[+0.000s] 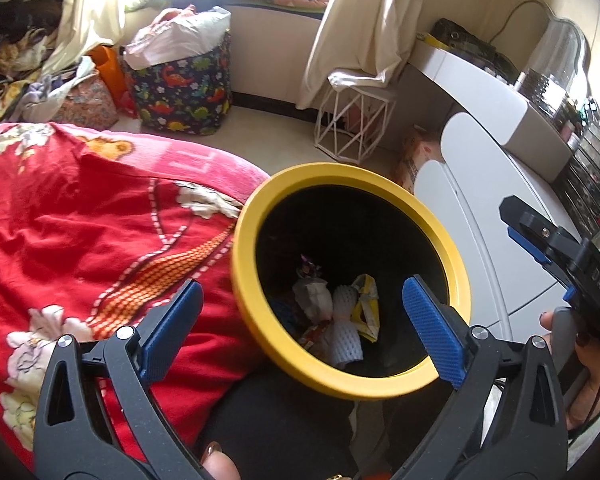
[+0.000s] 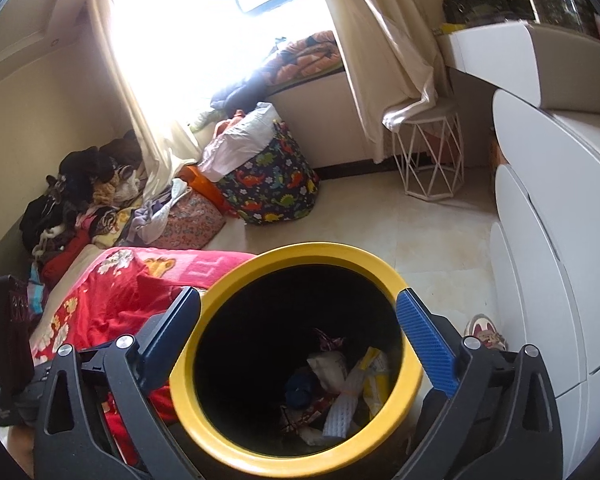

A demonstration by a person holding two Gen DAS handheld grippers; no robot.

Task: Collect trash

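A black trash bin with a yellow rim point(image 1: 328, 170) point(image 2: 312, 252) stands beside the bed, right below both grippers. At its bottom lie a white foam net point(image 1: 344, 336) point(image 2: 344, 408), a yellow wrapper point(image 1: 366, 304) point(image 2: 374, 376), crumpled white paper point(image 2: 328, 364) and other scraps. My left gripper point(image 1: 303, 282) is open over the bin's mouth with nothing between its blue pads. My right gripper point(image 2: 298, 291) is also open and empty, its fingers straddling the rim from above. In the left wrist view, the right gripper's body point(image 1: 560, 248) shows at the right edge, held by a hand.
A red flowered blanket point(image 1: 80, 220) covers the bed left of the bin. White rounded cabinets point(image 2: 548, 240) stand to the right, with a shoe point(image 2: 484, 332) at their foot. Farther back are a dinosaur-print basket point(image 2: 276, 188), a white wire stool point(image 2: 432, 160) and piled clothes point(image 2: 80, 200).
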